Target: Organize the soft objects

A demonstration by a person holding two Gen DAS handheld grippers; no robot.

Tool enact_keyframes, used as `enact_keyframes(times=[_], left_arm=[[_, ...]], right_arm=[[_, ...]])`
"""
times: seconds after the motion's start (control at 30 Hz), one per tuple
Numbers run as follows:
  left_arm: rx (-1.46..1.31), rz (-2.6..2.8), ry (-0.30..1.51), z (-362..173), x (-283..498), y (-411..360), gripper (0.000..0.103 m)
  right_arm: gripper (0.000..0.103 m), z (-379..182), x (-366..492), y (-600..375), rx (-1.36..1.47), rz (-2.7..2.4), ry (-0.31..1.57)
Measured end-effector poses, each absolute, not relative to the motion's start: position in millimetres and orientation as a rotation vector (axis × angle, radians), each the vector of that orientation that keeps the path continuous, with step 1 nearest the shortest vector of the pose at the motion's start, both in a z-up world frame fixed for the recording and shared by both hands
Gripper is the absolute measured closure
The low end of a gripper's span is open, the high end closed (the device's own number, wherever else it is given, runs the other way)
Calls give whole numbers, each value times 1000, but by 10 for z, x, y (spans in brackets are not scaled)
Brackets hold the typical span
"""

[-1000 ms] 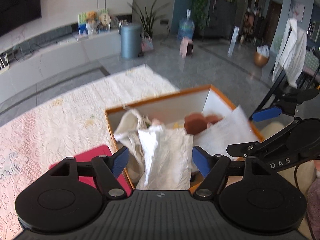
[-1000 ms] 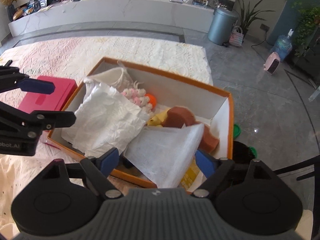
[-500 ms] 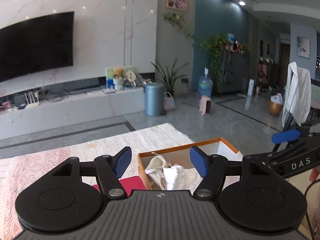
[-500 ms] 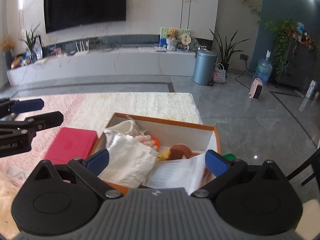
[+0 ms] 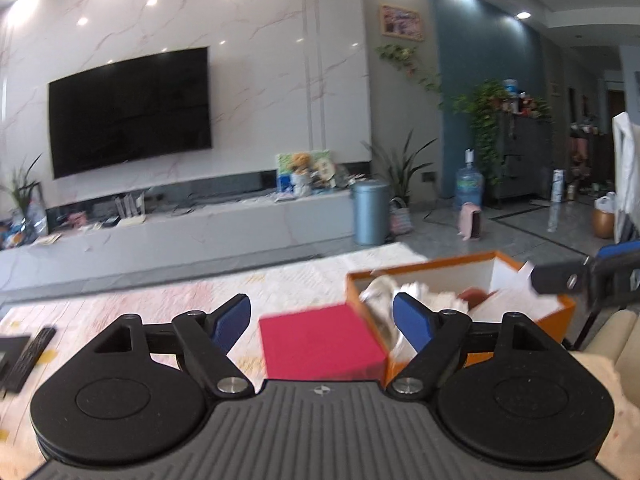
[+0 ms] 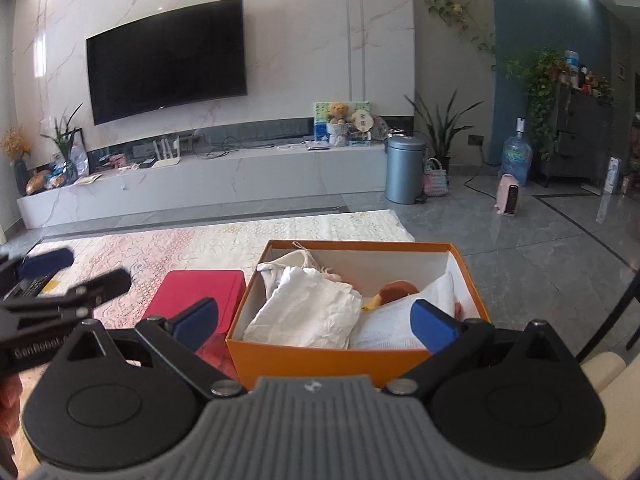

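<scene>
An orange box [image 6: 332, 360] stands on the patterned rug and holds white cloth bags [image 6: 316, 312], white paper wrap [image 6: 384, 324], a brown soft thing [image 6: 396, 290] and a small pink toy. It also shows in the left wrist view [image 5: 556, 312]. My right gripper [image 6: 316, 320] is open and empty, held just in front of the box. My left gripper [image 5: 322, 322] is open and empty, raised over a red box [image 5: 320, 340] to the left of the orange one. The left gripper also shows in the right wrist view [image 6: 60, 280].
The red box [image 6: 200, 292] lies flat against the orange box's left side. A pale lace rug [image 6: 200, 244] covers the floor. A remote and a dark item [image 5: 28, 354] lie at the left. A TV wall, low cabinet and blue bin [image 6: 404, 168] stand far back.
Both grippers have drawn back and tilted up from over the box, so the room wall now fills the views. The left gripper has swung left toward the red box. Both stay open.
</scene>
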State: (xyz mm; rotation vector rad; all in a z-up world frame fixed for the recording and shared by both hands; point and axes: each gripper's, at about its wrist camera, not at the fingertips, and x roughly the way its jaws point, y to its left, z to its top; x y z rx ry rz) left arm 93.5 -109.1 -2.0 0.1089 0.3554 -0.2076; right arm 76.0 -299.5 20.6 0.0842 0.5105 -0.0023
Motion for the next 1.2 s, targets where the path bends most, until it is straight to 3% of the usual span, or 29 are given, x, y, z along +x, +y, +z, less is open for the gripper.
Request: enact_keyframes(times=[0.53,1.2], left_arm=[[74,-121,403,-324,911,-1008,6],[59,-132,496,-540,960,-1049,6]], right_arm=[[3,-356,594,-2790,52,-142,365],[3,-688,654,-2832,85,-149,384]])
